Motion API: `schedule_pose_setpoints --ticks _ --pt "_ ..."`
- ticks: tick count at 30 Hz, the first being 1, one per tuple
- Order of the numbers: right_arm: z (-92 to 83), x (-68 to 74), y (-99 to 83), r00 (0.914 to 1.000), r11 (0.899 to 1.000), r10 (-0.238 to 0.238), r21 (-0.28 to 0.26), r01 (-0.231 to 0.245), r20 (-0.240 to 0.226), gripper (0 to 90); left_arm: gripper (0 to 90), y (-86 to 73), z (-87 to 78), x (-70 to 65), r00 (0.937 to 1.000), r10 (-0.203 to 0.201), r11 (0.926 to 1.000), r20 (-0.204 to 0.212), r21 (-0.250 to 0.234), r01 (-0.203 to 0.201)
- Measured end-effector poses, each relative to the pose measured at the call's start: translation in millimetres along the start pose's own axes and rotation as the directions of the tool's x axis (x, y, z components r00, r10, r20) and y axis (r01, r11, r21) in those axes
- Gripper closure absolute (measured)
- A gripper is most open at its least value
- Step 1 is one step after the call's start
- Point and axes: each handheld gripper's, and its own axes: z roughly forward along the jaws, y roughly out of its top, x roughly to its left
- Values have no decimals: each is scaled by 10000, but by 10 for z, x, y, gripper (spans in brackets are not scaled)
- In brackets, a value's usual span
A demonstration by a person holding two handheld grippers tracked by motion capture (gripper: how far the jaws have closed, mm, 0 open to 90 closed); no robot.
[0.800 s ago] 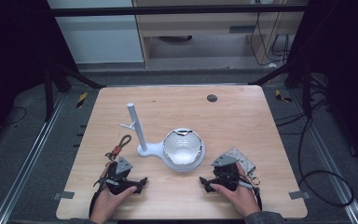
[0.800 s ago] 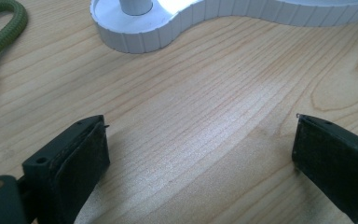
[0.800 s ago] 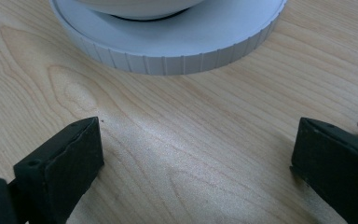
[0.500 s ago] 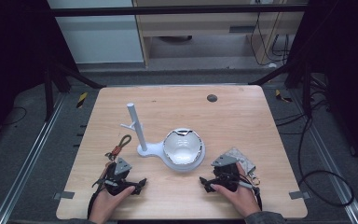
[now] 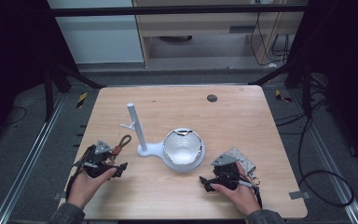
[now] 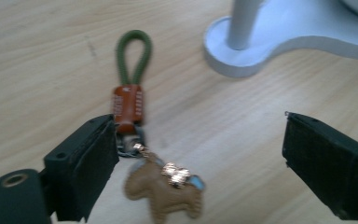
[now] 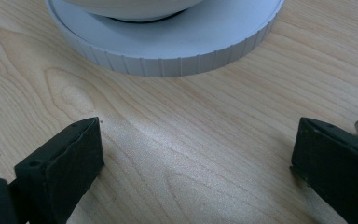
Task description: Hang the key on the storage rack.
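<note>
Nearest the table's front edge, the left gripper (image 6: 196, 158) stood released with bare wood between its jaws, the keychain (image 6: 135, 126) lay beside its left jaw, long axis running away toward the white stand (image 5: 142, 140), green loop (image 6: 134, 56) farthest, near the stand's base.
</note>
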Motion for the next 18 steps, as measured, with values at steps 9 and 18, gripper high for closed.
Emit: schedule_pose_setpoints --ticks 9,18 --pt "0 -11 -2 9999 9999 99 31 -100 62 12 142 339 -9 262 9997 -250 9971 -35 723 252" --pt "-15 -18 -17 9995 9999 157 4 -157 270 21 236 476 59 339 9995 -78 9834 -307 1808 132"
